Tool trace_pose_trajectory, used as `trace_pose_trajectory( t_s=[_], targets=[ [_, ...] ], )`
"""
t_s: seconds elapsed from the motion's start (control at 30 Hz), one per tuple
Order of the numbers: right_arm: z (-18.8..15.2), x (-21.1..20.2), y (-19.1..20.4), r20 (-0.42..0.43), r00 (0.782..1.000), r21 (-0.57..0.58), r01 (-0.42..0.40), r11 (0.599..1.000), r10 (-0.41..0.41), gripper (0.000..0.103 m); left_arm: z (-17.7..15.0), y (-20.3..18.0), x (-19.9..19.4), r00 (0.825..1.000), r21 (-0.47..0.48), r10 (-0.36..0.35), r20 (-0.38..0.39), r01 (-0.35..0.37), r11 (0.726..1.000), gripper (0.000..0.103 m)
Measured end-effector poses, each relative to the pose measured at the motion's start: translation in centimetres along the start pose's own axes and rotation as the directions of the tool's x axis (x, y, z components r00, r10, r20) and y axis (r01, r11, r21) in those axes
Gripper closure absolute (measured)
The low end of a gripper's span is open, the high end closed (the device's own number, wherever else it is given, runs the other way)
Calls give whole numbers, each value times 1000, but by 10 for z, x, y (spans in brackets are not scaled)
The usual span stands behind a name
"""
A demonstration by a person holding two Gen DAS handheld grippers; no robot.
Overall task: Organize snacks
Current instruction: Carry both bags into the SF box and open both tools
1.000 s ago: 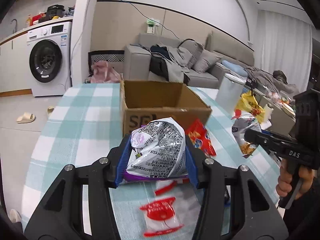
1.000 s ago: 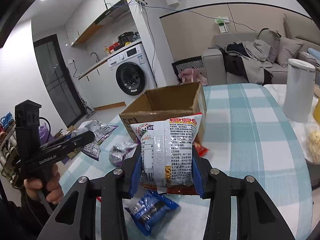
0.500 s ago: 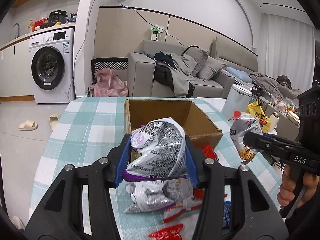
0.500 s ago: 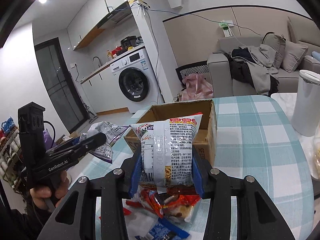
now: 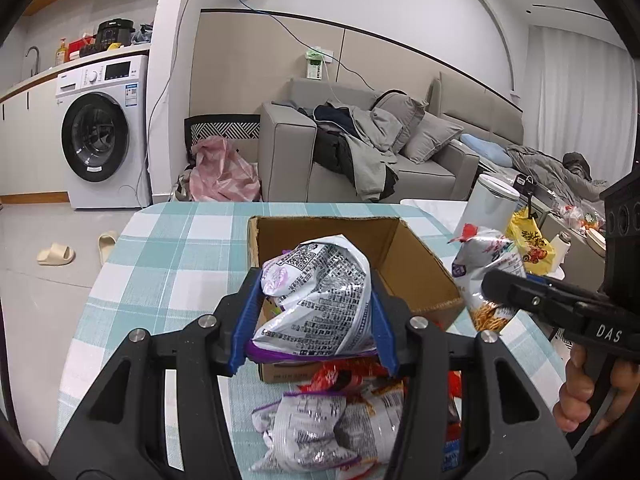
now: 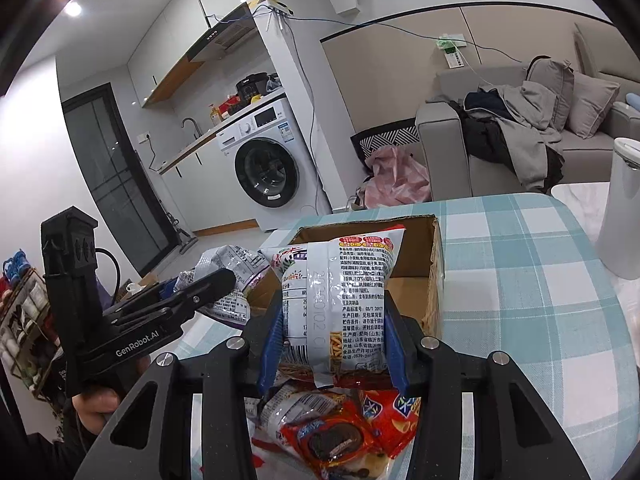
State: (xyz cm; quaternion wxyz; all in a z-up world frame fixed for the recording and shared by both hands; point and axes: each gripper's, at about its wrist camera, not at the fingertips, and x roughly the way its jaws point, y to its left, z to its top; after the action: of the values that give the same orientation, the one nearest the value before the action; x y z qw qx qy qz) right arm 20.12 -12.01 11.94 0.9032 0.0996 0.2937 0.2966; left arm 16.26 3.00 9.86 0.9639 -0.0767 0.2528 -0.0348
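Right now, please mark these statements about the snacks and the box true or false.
1. The left tool holds a silver and purple snack bag. True.
2. The right tool is empty. False: it grips a white snack bag with printed text.
3. The cardboard box is open at the top. True.
4. Both held bags already lie inside the box. False: each is clamped between a tool's pads, in front of the box.
5. More snack packets lie on the checked tablecloth in front of the box. True.
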Motion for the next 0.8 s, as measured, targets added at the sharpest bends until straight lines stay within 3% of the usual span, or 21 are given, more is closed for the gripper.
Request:
trace_pose_trajectory(
  t_s=[0.8],
  targets=[
    [22,76,-24,-27,999,68,24,997,-22,59,5,-1,88,1000,27,12,-20,-12,1000,56]
  ],
)
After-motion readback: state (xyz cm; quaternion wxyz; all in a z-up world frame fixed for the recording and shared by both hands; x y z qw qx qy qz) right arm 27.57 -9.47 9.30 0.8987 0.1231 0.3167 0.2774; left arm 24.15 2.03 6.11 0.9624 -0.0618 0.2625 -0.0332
